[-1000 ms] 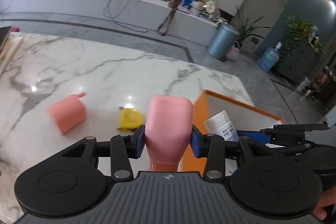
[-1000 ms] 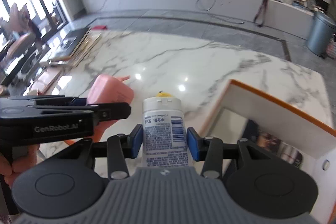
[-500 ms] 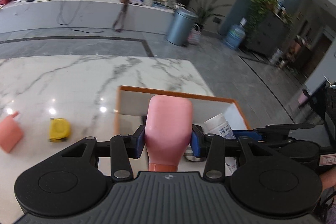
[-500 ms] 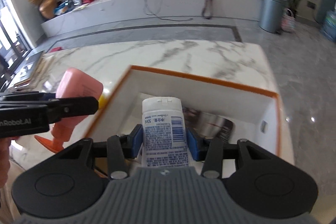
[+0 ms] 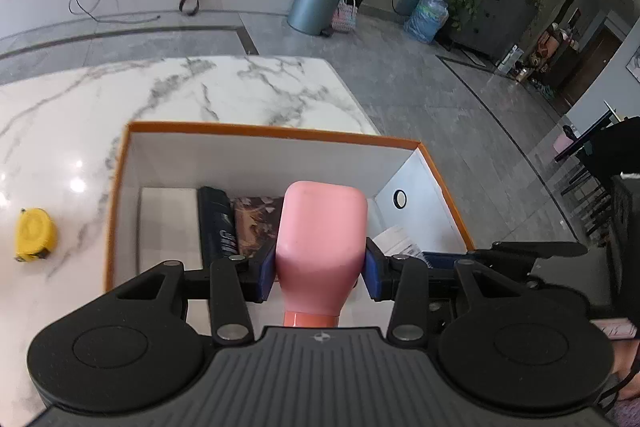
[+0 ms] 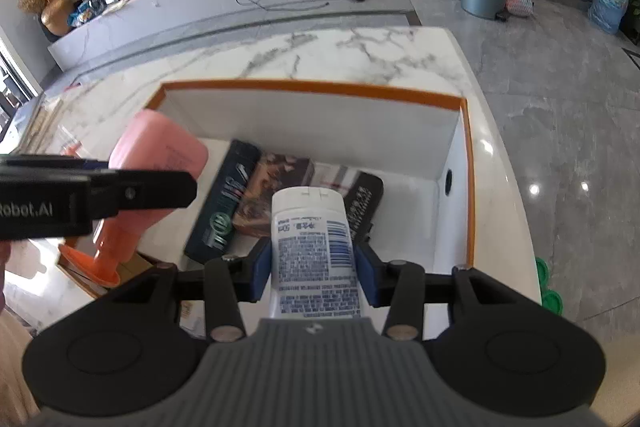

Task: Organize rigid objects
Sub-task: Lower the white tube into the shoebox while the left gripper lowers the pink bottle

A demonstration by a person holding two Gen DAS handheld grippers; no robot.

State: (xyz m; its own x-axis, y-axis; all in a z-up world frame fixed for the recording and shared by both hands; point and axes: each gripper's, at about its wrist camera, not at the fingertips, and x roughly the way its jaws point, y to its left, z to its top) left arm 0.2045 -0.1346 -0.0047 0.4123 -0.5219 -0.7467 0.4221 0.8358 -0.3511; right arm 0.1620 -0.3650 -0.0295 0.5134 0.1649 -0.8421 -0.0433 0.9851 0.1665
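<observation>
Currently both grippers hang over the orange-rimmed box (image 5: 276, 133) on the worktop (image 5: 248, 87). Left gripper (image 5: 320, 265) jaws clamp a pink bottle (image 5: 322, 239); right gripper (image 6: 312, 271) jaws clamp a white bottle (image 6: 310, 239). Inside the box: a dark pack (image 6: 226, 203), a brown pack (image 6: 276, 195), a black pack (image 6: 364, 203). Yellow tape measure (image 5: 34, 233) sits on the worktop left of the box.

Pink bottle (image 5: 322, 247) and white labelled tube (image 6: 312, 247) held above orange-rimmed white box (image 6: 316, 89), yellow tape measure (image 5: 34, 234) on table

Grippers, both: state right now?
Left gripper: closed on the pink bottle.
Right gripper: closed on the white tube.
</observation>
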